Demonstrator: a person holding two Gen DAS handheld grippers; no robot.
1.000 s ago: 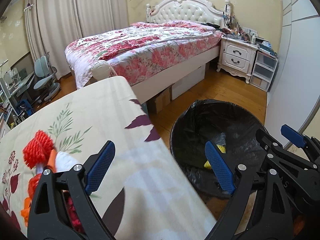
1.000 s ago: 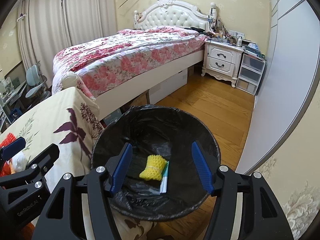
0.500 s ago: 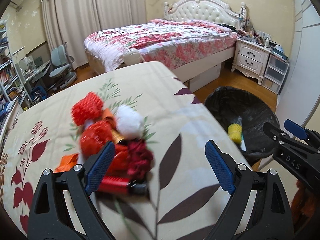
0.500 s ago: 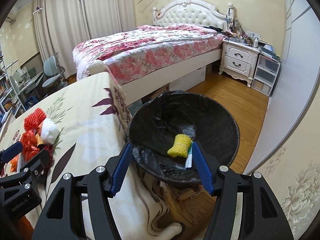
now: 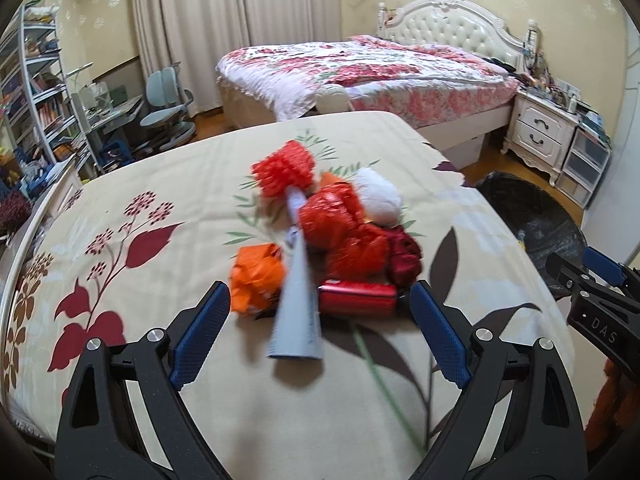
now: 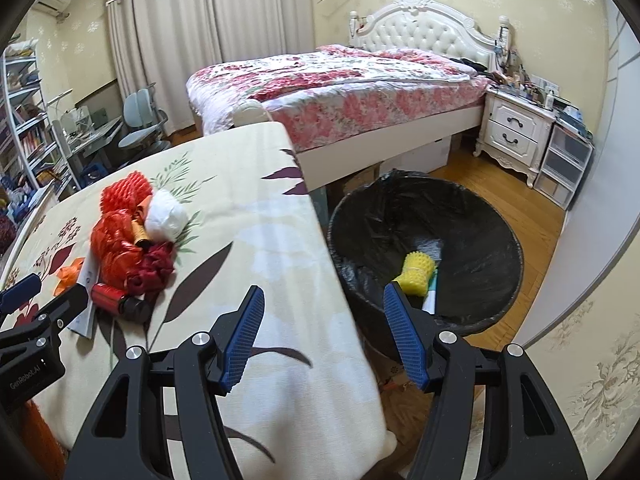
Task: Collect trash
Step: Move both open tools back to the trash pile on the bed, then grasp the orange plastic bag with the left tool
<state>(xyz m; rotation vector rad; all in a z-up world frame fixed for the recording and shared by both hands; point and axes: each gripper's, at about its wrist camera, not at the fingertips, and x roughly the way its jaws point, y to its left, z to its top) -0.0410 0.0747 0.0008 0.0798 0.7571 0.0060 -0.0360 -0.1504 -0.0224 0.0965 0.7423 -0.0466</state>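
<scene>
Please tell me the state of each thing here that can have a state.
Left tool: open, empty.
Right tool: open, empty.
Trash bin: uncovered, black liner, holds yellow foam net.
Trash pile: lying on the floral cloth.
Nightstand drawers: closed.

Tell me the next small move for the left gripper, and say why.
Probably ease the left gripper forward and down onto the red cylinder, the nearest piece of the trash pile. Its jaws stand open and empty just short of it, and the black-lined bin waits beside the table.
</scene>
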